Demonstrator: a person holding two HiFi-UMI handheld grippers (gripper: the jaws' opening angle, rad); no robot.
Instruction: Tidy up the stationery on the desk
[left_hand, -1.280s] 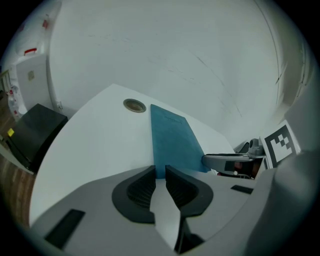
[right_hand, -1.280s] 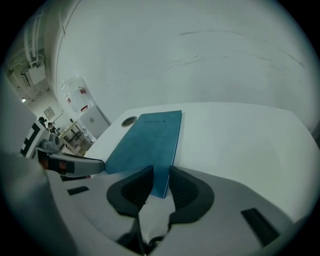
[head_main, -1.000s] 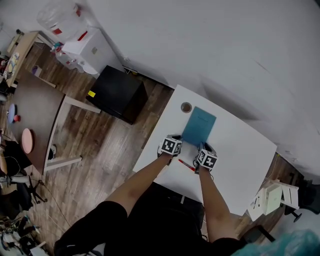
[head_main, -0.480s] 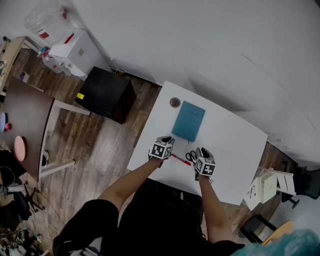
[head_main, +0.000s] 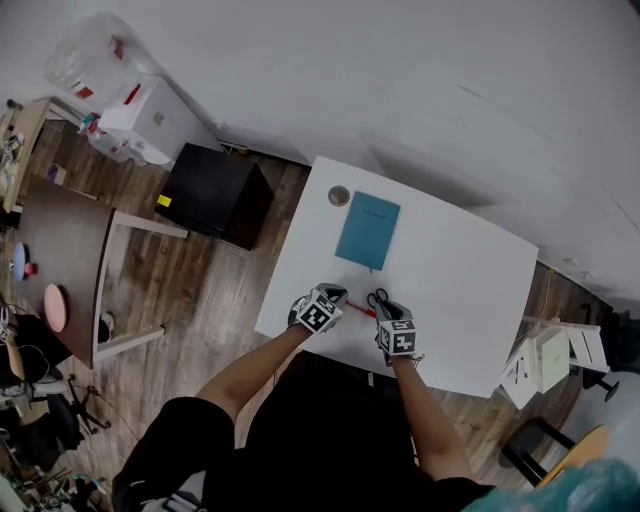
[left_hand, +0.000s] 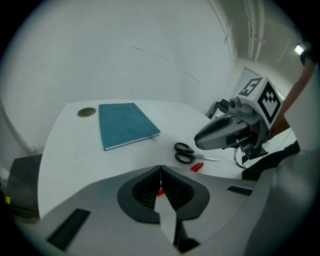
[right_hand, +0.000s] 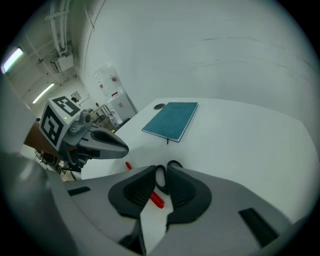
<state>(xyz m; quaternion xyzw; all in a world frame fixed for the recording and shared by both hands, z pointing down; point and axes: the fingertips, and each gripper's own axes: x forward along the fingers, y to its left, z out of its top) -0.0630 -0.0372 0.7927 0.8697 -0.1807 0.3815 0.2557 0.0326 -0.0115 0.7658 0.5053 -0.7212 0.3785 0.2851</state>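
A teal notebook (head_main: 367, 230) lies flat at the back of the white desk (head_main: 460, 280), with a small round object (head_main: 339, 195) by its far left corner. Black-handled scissors (head_main: 377, 298) and a red pen (head_main: 360, 309) lie on the desk between the two grippers. My left gripper (head_main: 333, 297) hovers just left of the pen with its jaws pressed together and nothing in them. My right gripper (head_main: 386, 312) sits right behind the scissors (right_hand: 174, 165); its jaws stand a narrow gap apart, and a handle loop shows through that gap. The pen (right_hand: 156, 199) lies under the right gripper.
A black box (head_main: 213, 192) stands on the wooden floor left of the desk, with white containers (head_main: 150, 120) behind it. A brown table (head_main: 55, 250) is farther left. A white stool (head_main: 545, 360) stands off the desk's right corner. The wall runs close behind the desk.
Both grippers have drawn back from the notebook's near edge toward the desk's front, uncovering the scissors and the pen. The notebook has stayed in place.
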